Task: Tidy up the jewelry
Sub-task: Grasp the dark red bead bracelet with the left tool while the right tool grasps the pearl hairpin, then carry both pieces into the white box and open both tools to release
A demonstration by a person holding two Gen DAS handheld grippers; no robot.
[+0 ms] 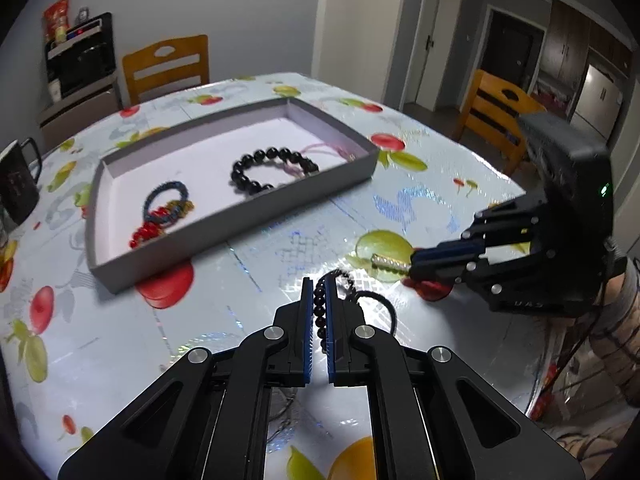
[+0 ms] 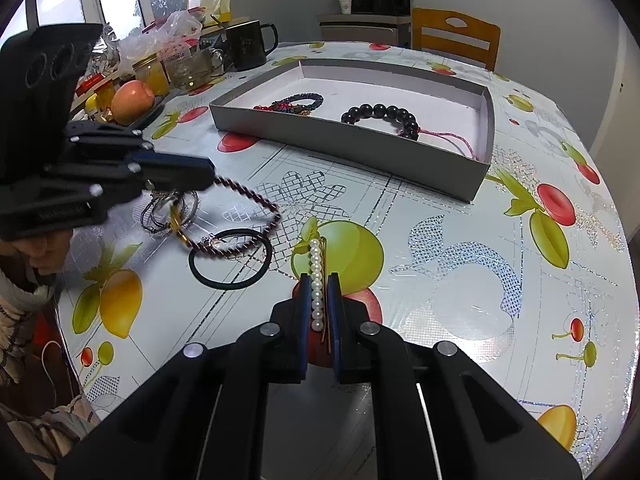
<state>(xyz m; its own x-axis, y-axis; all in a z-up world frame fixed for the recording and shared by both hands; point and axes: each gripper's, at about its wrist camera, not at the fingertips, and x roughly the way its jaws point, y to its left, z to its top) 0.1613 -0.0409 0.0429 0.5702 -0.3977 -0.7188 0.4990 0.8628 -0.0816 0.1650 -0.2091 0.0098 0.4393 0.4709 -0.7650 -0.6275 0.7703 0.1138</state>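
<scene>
My left gripper [image 1: 319,285] is shut on a dark beaded string [image 1: 320,312]; in the right wrist view it [image 2: 210,178] holds one end of that dark red string [image 2: 256,220], the rest trailing on the table. My right gripper [image 2: 320,280] is shut on a pearl hair clip [image 2: 316,276]; the left wrist view shows it [image 1: 412,266] with the clip [image 1: 390,263] sticking out. A grey shallow box [image 1: 240,216] holds a black bead bracelet [image 1: 272,170] and blue and red bracelets [image 1: 166,208]. A black hair tie [image 2: 230,260] lies on the table.
A black mug [image 1: 16,184] stands left of the box. Jars, an orange fruit [image 2: 132,102] and bags crowd the table's far left side. Thin wire rings [image 2: 168,212] lie under the left gripper. Wooden chairs [image 1: 166,66] stand around the round table [image 1: 120,340].
</scene>
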